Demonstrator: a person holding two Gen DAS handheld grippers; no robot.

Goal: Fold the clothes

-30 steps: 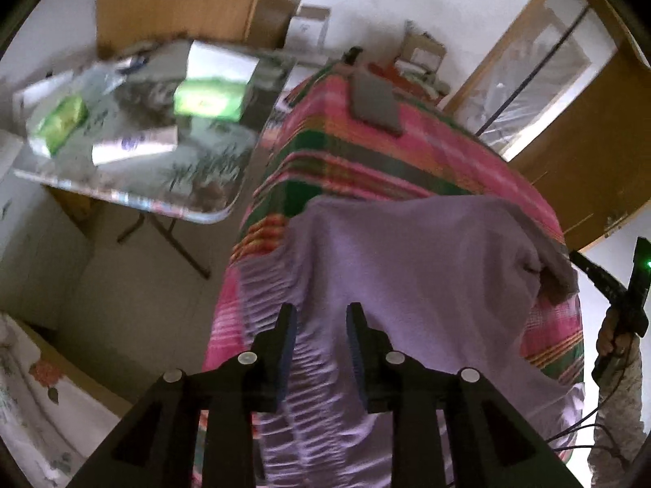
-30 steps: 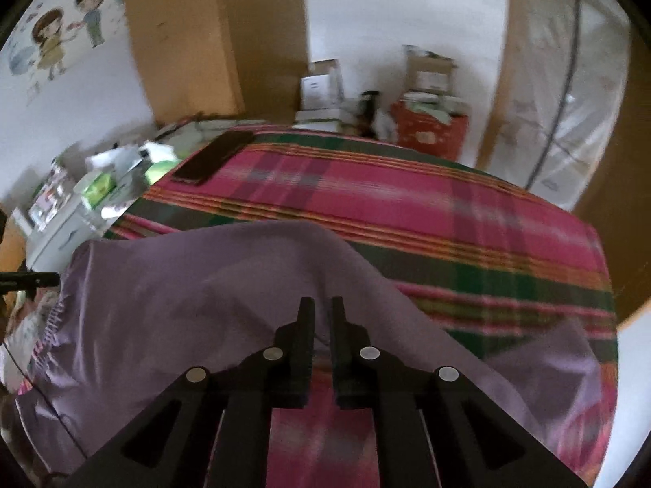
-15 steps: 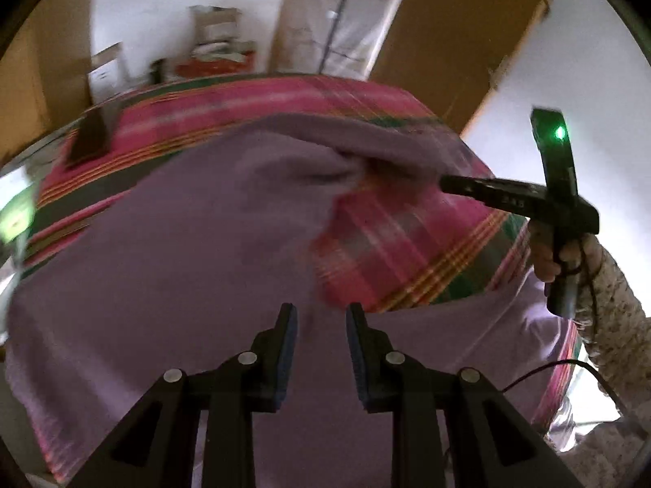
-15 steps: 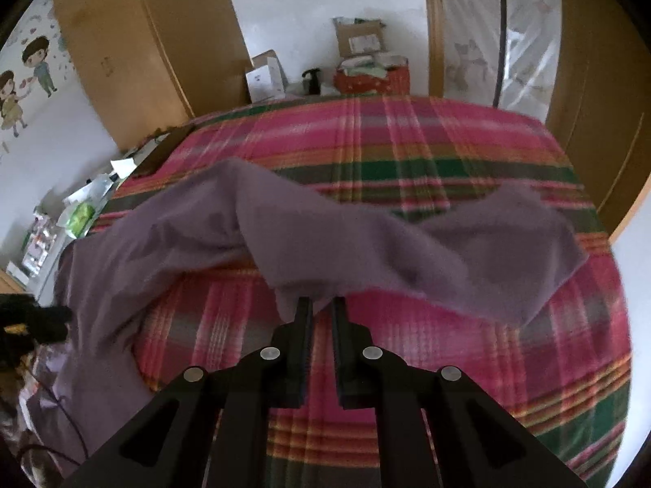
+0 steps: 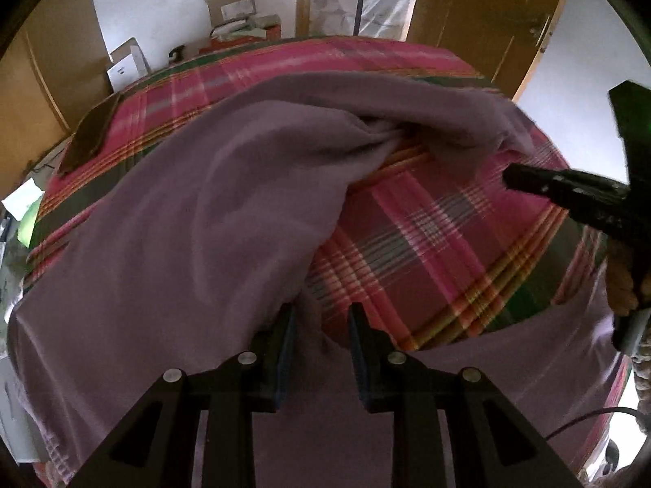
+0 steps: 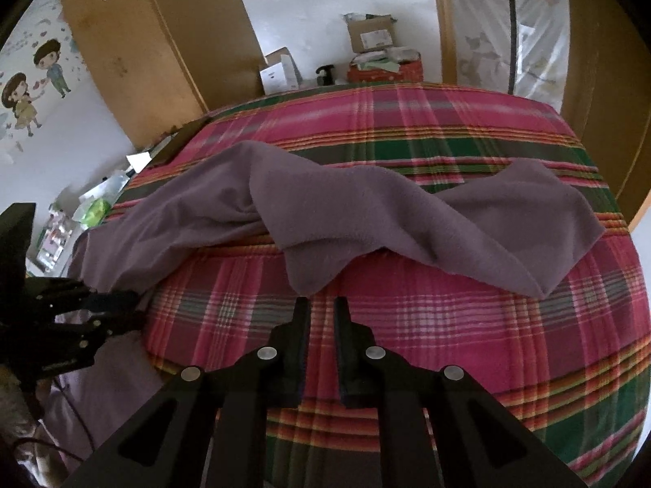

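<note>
The right gripper point(image 6: 321, 305) has dropped the soft, light purple fleece garment point(image 6: 366, 219) on the plaid bed point(image 6: 447, 325), jaws opening, empty; left gripper point(image 5: 321, 317) clamps its limp hem.

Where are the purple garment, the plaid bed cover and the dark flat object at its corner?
purple garment point(image 6: 366, 219): right wrist view, its bunched middle fold.
plaid bed cover point(image 6: 447, 325): right wrist view, bare pink area.
dark flat object point(image 5: 91, 136): left wrist view, its centre.

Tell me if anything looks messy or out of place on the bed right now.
The purple garment lies crumpled and twisted across the plaid bedspread, one end hanging off the near edge, not yet spread flat for folding.
</note>
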